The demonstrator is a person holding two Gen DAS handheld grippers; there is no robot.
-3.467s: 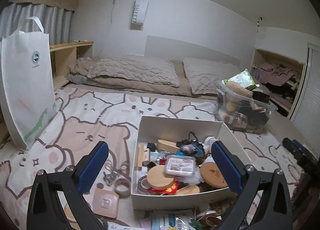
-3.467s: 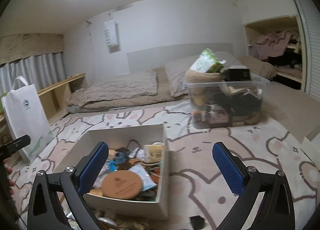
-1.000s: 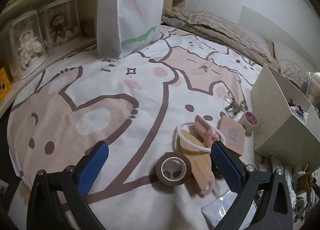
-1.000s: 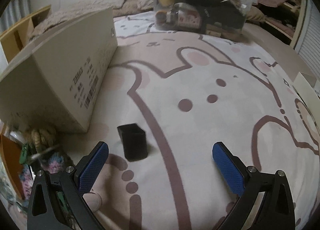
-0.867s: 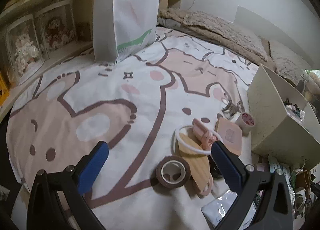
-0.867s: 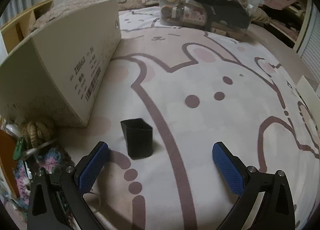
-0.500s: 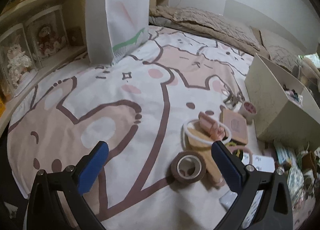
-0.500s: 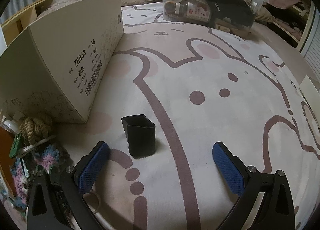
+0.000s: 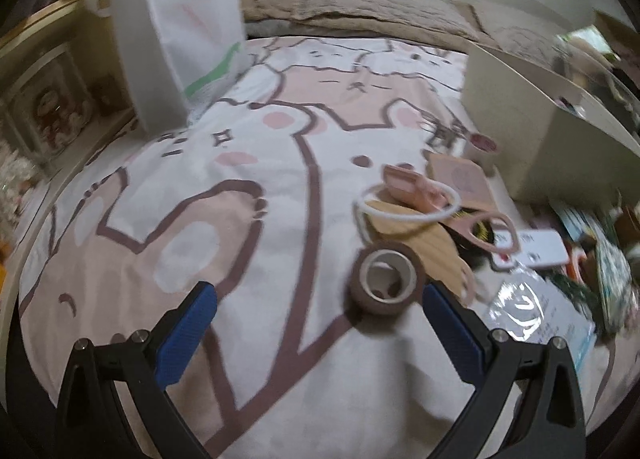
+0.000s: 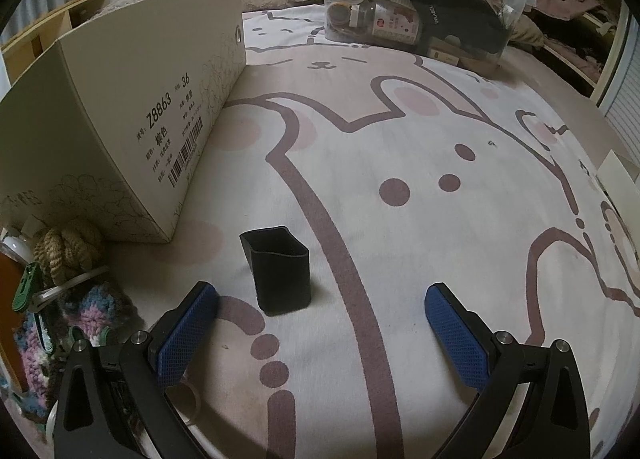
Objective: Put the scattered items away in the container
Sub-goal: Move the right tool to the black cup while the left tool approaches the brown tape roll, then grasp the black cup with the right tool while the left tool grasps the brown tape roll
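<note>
A brown tape roll (image 9: 384, 277) lies on the cartoon-print bedspread, just inside my open left gripper (image 9: 316, 307), close to its right finger. Beyond it sit a wooden board (image 9: 420, 231), a white ring (image 9: 408, 205), a pink case (image 9: 412, 189) and pink scissors (image 9: 488, 233). The cream cardboard box (image 9: 532, 127) stands to the right. In the right wrist view a small black cup (image 10: 278, 271) stands upright between the fingers of my open right gripper (image 10: 320, 311), nearer the left one. The same cardboard box (image 10: 132, 131) is at left.
A white tote bag (image 9: 180, 27) stands at the far left. A clear plastic bin (image 10: 416, 15) full of items sits at the back. A rope knot (image 10: 66, 249), crochet piece (image 10: 60, 335) and a plastic packet (image 9: 536, 317) lie near the box.
The left gripper has swung right and moved closer to the tape roll, with blur. The right gripper has edged slightly nearer the black cup. Both stay open.
</note>
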